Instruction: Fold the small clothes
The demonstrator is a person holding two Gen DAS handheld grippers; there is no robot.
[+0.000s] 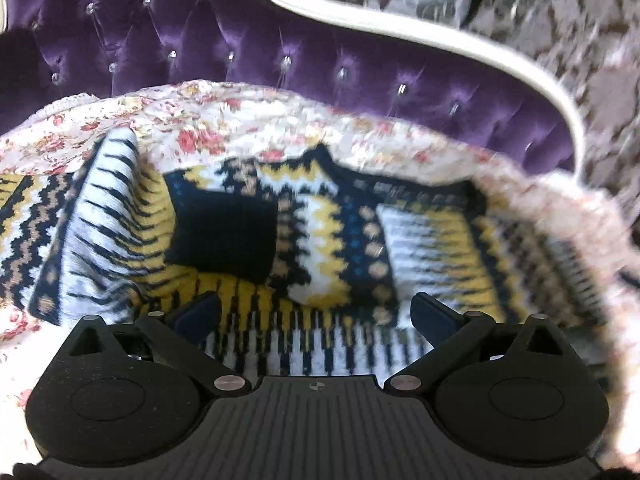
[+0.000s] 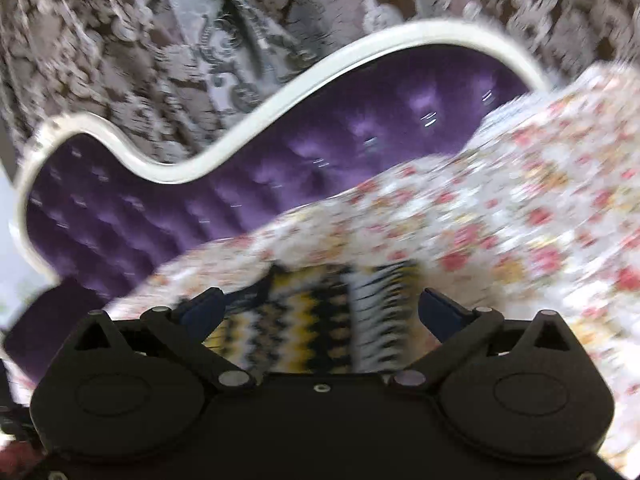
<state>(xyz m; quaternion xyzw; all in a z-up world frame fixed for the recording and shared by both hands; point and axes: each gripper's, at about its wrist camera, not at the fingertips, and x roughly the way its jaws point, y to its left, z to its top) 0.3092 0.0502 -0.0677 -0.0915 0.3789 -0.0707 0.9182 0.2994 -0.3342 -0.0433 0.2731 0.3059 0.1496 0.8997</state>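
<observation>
A small knitted sweater (image 1: 320, 248) in navy, yellow and white zigzag bands lies on a floral bedspread (image 1: 208, 120), with one sleeve (image 1: 96, 216) folded over its body. My left gripper (image 1: 316, 312) hovers just above the sweater's lower part, jaws wide apart, nothing between its blue pads (image 1: 200, 312). In the right wrist view, one end of the same sweater (image 2: 320, 320) shows below my right gripper (image 2: 320, 308), which is also open with no cloth pinched. That view is blurred.
A purple tufted headboard (image 1: 280, 52) with a curved white frame (image 1: 400, 36) rises behind the bedspread. Grey patterned wallpaper (image 1: 520, 8) lies beyond it. The floral bedspread (image 2: 500, 216) spreads to the right of the sweater in the right wrist view.
</observation>
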